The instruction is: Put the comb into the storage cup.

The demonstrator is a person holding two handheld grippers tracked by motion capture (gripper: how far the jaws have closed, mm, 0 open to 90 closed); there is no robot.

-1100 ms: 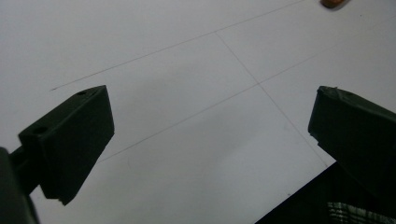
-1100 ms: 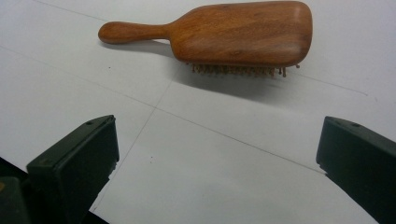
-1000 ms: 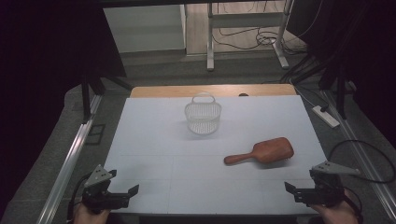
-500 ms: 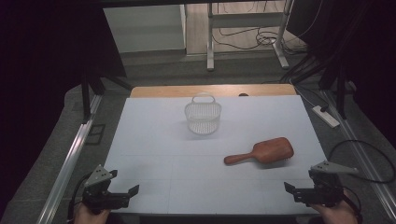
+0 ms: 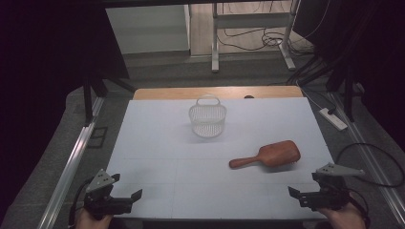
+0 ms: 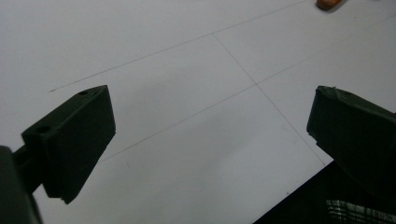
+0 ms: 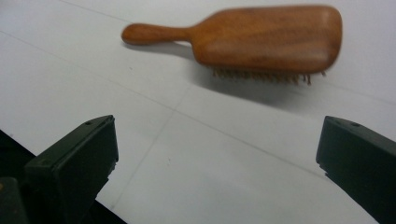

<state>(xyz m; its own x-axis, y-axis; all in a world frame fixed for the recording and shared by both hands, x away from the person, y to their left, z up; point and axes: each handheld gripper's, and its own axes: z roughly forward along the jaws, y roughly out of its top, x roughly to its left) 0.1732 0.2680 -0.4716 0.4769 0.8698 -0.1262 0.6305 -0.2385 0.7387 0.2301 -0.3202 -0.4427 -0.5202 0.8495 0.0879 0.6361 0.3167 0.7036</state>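
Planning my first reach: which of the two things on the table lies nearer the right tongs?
The wooden hairbrush, bristles down, just ahead of the right tongs; the white basket stands farther back.

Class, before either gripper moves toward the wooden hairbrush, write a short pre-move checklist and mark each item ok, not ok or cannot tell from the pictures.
1. Right gripper open: ok, its jaws stand wide apart with nothing between them.
2. Left gripper open: ok, jaws wide apart over bare table.
3. Hairbrush free to take: ok, it lies alone, bristles down, handle pointing toward the left side.
4. Path from right gripper to hairbrush: ok, only bare table surface lies between them.
5. Basket upright and ready: ok, it stands apart from the hairbrush, farther back.
6. Basket contents: cannot tell, its inside is too small to make out.
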